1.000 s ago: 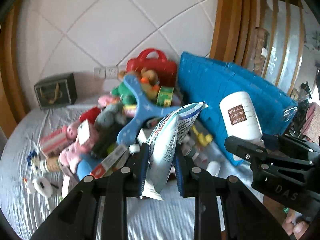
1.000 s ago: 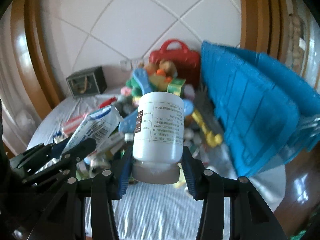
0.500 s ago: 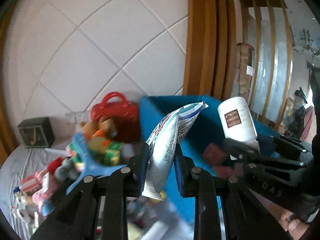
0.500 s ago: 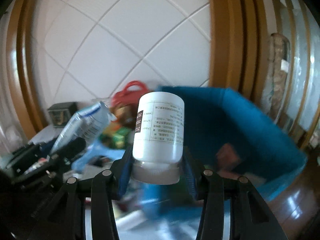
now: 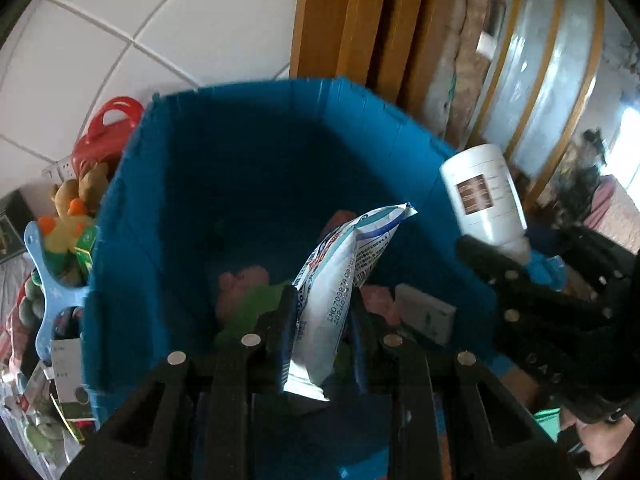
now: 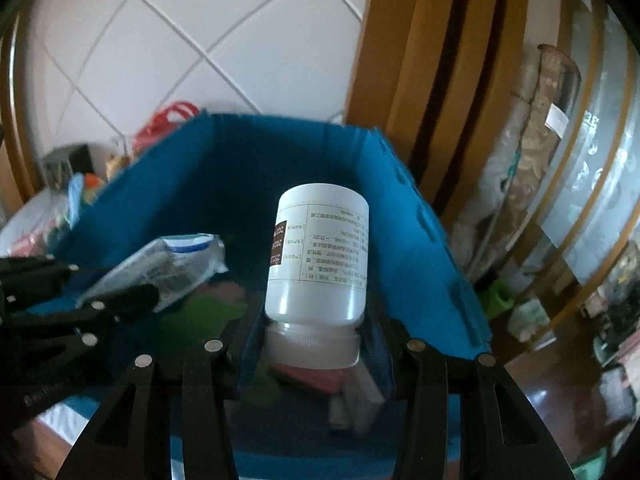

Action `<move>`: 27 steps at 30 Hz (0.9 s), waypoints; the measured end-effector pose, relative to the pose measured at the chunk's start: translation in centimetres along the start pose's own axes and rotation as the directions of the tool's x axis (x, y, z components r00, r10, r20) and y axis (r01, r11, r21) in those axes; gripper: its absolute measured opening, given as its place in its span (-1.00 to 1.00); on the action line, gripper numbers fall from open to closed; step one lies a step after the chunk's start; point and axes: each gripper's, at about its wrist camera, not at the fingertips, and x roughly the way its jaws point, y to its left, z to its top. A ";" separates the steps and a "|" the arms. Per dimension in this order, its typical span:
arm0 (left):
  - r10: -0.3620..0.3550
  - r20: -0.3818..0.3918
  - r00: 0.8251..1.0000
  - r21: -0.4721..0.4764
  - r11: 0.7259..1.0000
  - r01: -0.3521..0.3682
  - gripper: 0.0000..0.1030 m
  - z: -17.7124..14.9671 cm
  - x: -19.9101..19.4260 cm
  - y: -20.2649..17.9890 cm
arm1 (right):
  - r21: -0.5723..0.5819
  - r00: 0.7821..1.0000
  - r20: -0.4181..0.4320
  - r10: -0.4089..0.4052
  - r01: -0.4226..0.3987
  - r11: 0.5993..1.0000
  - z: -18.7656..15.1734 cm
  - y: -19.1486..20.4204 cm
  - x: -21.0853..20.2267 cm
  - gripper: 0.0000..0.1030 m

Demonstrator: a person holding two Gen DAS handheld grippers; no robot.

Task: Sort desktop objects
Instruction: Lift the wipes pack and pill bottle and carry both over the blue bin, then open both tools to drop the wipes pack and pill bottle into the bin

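My left gripper (image 5: pixel 322 312) is shut on a white and blue foil packet (image 5: pixel 340 276) and holds it above the open blue bin (image 5: pixel 248 120). My right gripper (image 6: pixel 314 336) is shut on a white pill bottle (image 6: pixel 320 256), held by its cap end, also over the bin (image 6: pixel 424 232). The bottle (image 5: pixel 482 200) and right gripper show at the right of the left wrist view. The packet (image 6: pixel 160 268) and left gripper show at the left of the right wrist view. Pink, green and white items lie on the bin's floor.
A pile of toys with a red plastic case (image 5: pixel 108 128), a duck toy (image 5: pixel 66 216) and a light blue plastic piece (image 5: pixel 48 296) lies left of the bin. A wooden door frame (image 5: pixel 360 20) and tiled wall stand behind. The floor shows at the right (image 6: pixel 560 380).
Both grippers have swung right from the toy pile and now hang over the blue bin's opening, still holding the packet and the bottle.
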 end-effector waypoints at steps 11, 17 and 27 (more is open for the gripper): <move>0.066 -0.018 0.998 0.058 0.996 -0.065 -0.54 -0.8 1.1 -3.6 | -0.081 0.999 -0.020 -0.041 0.039 0.996 -1.3 -1.8 2.8 -0.11; 0.091 -0.016 0.996 0.053 0.995 -0.090 -0.52 -1.2 1.2 -3.8 | -0.093 0.998 -0.044 -0.044 0.040 0.995 -1.5 -2.5 3.9 -0.10; 0.136 0.009 0.991 0.034 0.990 -0.136 0.07 -1.9 0.2 -3.1 | -0.112 0.996 -0.064 -0.058 0.051 0.992 -1.9 -2.6 4.4 -0.10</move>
